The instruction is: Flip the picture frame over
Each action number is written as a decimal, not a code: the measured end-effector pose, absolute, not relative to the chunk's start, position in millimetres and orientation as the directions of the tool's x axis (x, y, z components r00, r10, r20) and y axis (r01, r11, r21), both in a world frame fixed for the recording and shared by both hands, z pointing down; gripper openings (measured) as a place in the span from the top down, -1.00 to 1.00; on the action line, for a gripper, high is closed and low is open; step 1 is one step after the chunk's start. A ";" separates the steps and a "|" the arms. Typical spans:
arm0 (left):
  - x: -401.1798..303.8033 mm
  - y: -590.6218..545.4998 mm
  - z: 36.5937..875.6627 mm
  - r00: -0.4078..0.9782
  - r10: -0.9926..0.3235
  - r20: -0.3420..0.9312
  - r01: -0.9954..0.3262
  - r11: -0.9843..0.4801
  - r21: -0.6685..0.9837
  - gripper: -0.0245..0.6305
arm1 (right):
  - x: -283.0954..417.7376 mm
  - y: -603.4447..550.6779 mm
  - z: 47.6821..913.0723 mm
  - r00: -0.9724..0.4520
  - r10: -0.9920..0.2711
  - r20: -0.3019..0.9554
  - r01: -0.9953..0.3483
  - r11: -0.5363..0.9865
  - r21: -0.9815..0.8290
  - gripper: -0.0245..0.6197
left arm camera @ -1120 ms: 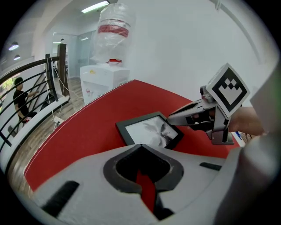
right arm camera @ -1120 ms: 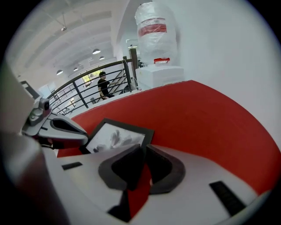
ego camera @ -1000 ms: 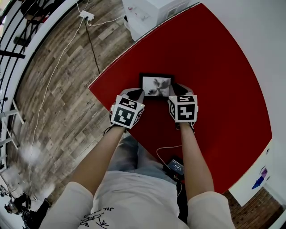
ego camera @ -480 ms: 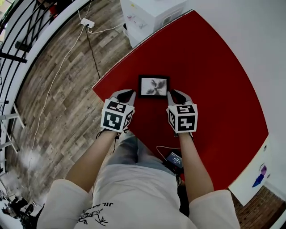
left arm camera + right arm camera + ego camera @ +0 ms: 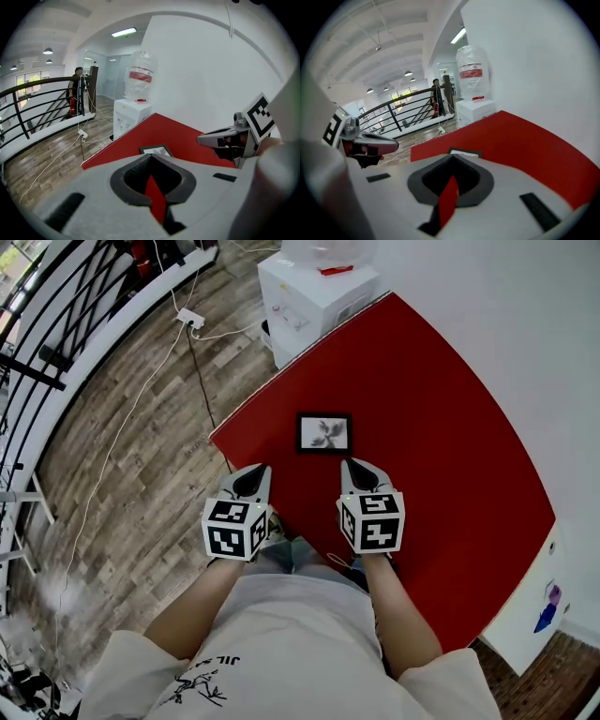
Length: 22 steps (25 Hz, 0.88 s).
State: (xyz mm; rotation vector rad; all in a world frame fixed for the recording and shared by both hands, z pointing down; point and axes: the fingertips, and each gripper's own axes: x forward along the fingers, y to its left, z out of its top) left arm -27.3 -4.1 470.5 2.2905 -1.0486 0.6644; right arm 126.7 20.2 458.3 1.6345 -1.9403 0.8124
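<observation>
The picture frame [image 5: 324, 432] is small and black. It lies flat on the red table [image 5: 431, 399] near the left edge, with its grey picture facing up. The same frame shows past the jaws in the left gripper view [image 5: 157, 150] and the right gripper view [image 5: 465, 153]. My left gripper [image 5: 251, 472] hovers shut, short of the frame on its near left. My right gripper [image 5: 354, 468] is shut too, on the near right. Neither touches the frame and nothing sits between either pair of jaws.
A white water dispenser [image 5: 314, 287] stands off the table's far corner. A power strip [image 5: 190, 320] and cables lie on the wood floor to the left, with a black railing [image 5: 56, 343] beyond. A person [image 5: 75, 89] stands far back by the railing.
Both grippers have pulled back from the frame's sides toward the person and risen. The right jaws have closed. The frame stays flat, picture up.
</observation>
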 end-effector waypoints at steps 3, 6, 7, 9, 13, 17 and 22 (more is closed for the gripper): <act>-28.5 9.9 467.3 0.573 -0.532 0.624 -0.792 -0.556 0.253 0.91 | 108.4 34.7 452.7 -0.190 -0.695 0.694 -0.981 0.098 -0.170 0.91; -36.0 16.6 463.2 0.551 -0.562 0.616 -0.809 -0.541 0.230 0.91 | 88.9 45.3 448.9 -0.188 -0.706 0.683 -0.980 0.090 -0.177 0.91; -38.7 18.0 461.3 0.544 -0.575 0.611 -0.815 -0.535 0.222 0.91 | 82.4 48.4 448.8 -0.188 -0.709 0.679 -0.981 0.096 -0.171 0.91; -44.8 21.5 458.1 0.531 -0.597 0.602 -0.827 -0.519 0.214 0.91 | 69.6 55.0 450.8 -0.192 -0.709 0.678 -0.981 0.121 -0.151 0.91; -52.8 25.8 456.3 0.522 -0.610 0.596 -0.837 -0.502 0.220 0.91 | 59.4 58.2 452.1 -0.201 -0.711 0.674 -0.980 0.157 -0.126 0.91; -51.3 24.0 452.8 0.525 -0.613 0.591 -0.832 -0.514 0.206 0.91 | 62.1 59.1 452.1 -0.197 -0.714 0.671 -0.980 0.154 -0.124 0.91; -38.8 25.4 450.9 0.544 -0.601 0.585 -0.817 -0.539 0.205 0.91 | 60.9 65.3 452.2 -0.202 -0.711 0.673 -0.979 0.164 -0.122 0.91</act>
